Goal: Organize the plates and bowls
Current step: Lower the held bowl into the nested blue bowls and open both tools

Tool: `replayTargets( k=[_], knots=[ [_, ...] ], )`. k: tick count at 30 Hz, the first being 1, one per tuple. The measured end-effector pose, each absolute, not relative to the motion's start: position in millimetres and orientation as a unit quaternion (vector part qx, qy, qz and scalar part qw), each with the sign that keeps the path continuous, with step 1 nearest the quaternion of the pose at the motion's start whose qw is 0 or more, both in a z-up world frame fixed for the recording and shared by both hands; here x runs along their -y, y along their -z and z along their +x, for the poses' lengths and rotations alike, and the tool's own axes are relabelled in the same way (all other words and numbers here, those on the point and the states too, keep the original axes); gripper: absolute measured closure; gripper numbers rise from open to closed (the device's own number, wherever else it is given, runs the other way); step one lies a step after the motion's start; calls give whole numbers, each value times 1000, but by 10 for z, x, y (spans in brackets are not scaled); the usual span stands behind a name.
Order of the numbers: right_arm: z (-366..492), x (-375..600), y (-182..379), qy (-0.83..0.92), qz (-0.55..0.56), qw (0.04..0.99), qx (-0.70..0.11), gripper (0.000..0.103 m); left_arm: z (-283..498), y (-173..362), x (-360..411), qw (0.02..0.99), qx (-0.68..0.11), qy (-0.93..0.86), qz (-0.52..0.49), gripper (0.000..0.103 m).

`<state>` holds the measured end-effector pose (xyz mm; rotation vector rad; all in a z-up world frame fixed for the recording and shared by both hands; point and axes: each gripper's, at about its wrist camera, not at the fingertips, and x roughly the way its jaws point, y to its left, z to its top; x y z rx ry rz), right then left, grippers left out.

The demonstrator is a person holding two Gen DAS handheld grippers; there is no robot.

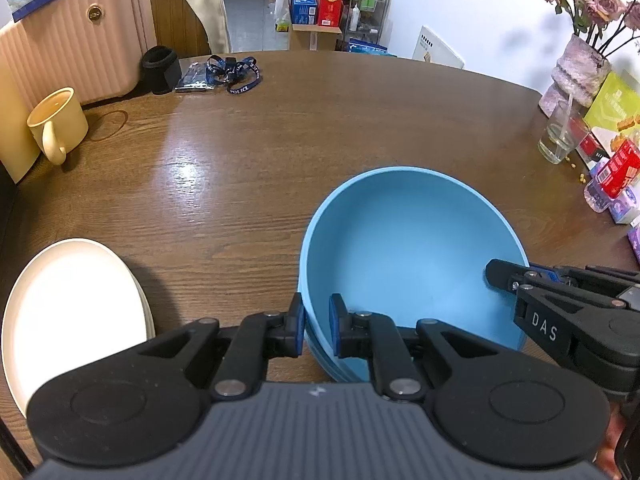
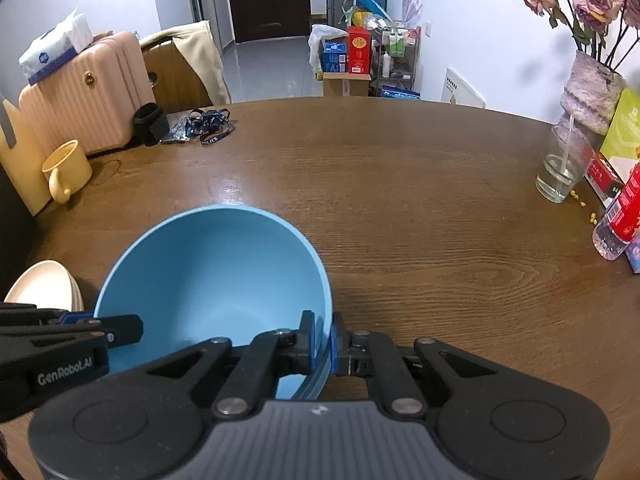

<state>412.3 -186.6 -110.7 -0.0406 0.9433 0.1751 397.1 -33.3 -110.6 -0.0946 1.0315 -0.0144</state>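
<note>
A large blue bowl (image 1: 408, 240) is held over the brown wooden table (image 1: 280, 128). My left gripper (image 1: 317, 330) is shut on the bowl's near left rim, one finger outside and one inside. My right gripper (image 2: 323, 340) is shut on the bowl's right rim (image 2: 320, 280); it also shows at the right of the left wrist view (image 1: 508, 280). More blue rims show stacked under the bowl (image 2: 320, 376). A stack of cream plates (image 1: 76, 312) lies on the table left of the bowl, also in the right wrist view (image 2: 44, 286).
A yellow mug (image 1: 56, 124), a pink suitcase (image 1: 76, 36), a black cup (image 1: 160, 68) and a blue lanyard (image 1: 236, 72) sit at the far left. A glass (image 1: 560, 136), a flower vase (image 1: 580, 72), boxes and a bottle (image 2: 620, 216) stand at the right edge.
</note>
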Motion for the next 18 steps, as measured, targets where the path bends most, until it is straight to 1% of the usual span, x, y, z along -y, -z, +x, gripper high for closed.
replayTargets(
  k=[7, 9, 11, 12, 13, 14, 15, 16, 18],
  knots=[
    [4132, 1858, 1105, -85, -22, 887, -453, 95, 3993, 1125, 361, 870, -492, 5, -40, 90],
    [4132, 1872, 1103, -87, -17, 887, -454, 95, 3991, 1122, 345, 869, -492, 7, -46, 88],
    [4126, 1885, 1101, -89, -10, 886, -455, 89, 3984, 1105, 329, 871, -488, 8, -48, 87],
    [4118, 1896, 1096, -90, -6, 887, -454, 87, 3976, 1086, 323, 874, -484, 11, -48, 83],
    [4106, 1907, 1087, -90, -2, 887, -453, 82, 3964, 1063, 317, 876, -479, 13, -49, 75],
    [4092, 1921, 1077, -91, 1, 888, -451, 78, 3945, 1034, 308, 880, -473, 15, -49, 70],
    [4074, 1943, 1066, -90, 5, 889, -448, 69, 3931, 1013, 305, 883, -467, 13, -47, 59],
    [4054, 1963, 1053, -88, 8, 891, -446, 59, 3917, 990, 299, 886, -462, 10, -45, 50],
    [4012, 2019, 1021, -87, 20, 893, -441, 49, 3894, 954, 267, 889, -455, 9, -48, 43]
  ],
)
